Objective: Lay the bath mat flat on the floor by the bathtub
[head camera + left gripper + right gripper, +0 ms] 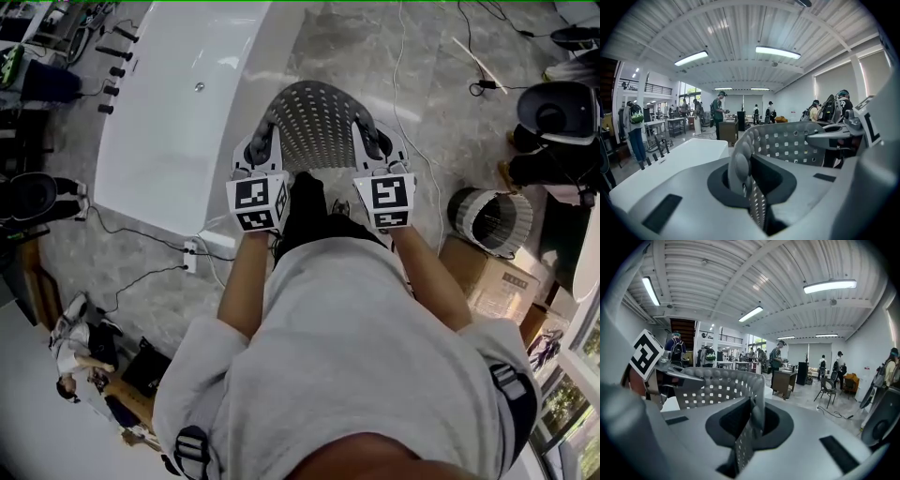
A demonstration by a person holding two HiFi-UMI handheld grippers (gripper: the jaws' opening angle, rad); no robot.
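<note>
A grey perforated bath mat (314,117) hangs in the air between my two grippers, above the marble floor just right of the white bathtub (178,103). My left gripper (265,136) is shut on the mat's left edge and my right gripper (372,139) is shut on its right edge. In the left gripper view the bumpy mat edge (740,164) is pinched in the jaws, and the sheet (787,143) curves away toward the other gripper. The right gripper view shows the mat (717,385) clamped in the same way at the right gripper (752,420).
On the floor to the right are a round white fan (489,220), a cardboard box (492,277) and a black round device (556,112). A power strip (191,255) and cables lie by the tub's near corner. Several people stand far off in the hall.
</note>
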